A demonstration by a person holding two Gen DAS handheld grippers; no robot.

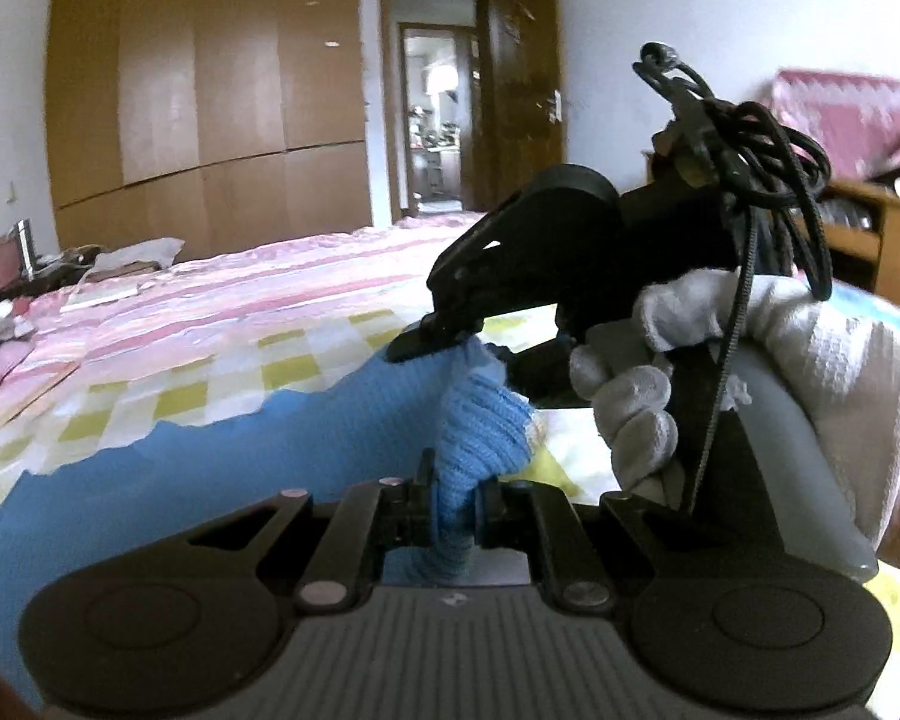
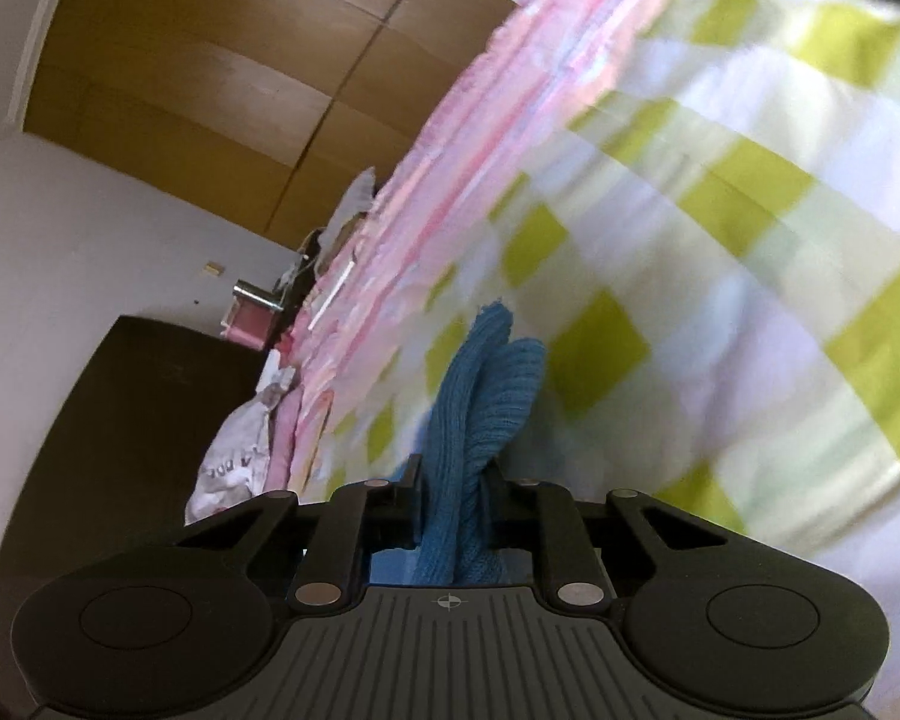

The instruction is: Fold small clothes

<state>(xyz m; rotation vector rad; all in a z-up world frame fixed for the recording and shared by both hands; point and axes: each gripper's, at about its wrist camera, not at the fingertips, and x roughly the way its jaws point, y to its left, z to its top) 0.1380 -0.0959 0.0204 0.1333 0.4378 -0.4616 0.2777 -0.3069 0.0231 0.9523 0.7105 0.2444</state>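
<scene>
Gripping a bunched fold of a blue knit garment [image 1: 486, 438], the left gripper [image 1: 453, 510] sits at the bottom of its own view with both fingers pressed close on the fabric. The knit rises straight up from between the fingers as a thick ribbed wad, then spreads away to the left as a broad blue sheet hanging across the lower left of the view. Just above and beyond that wad, the right gripper [image 1: 426, 339] reaches in from the right, its black tip touching the top edge of the same blue cloth. A hand in a white glove [image 1: 720, 378] holds its handle, and a tangle of black cable [image 1: 744, 150] sits on top of it.

Seen from the right wrist camera, which is steeply tilted, the right gripper [image 2: 453, 498] is also closed narrowly on the blue knit garment [image 2: 486, 396]. Two ribbed folds of it stand up between the fingers, side by side and touching.

Beneath both grippers lies a bed cover in yellow-green and white checks [image 1: 306, 360], with a pink striped blanket [image 1: 222, 294] beyond it. Along the far wall stands a brown wooden wardrobe [image 1: 210, 90], and beside it an open doorway [image 1: 435, 120]. The right wrist view is blurred across the checked cover.
</scene>
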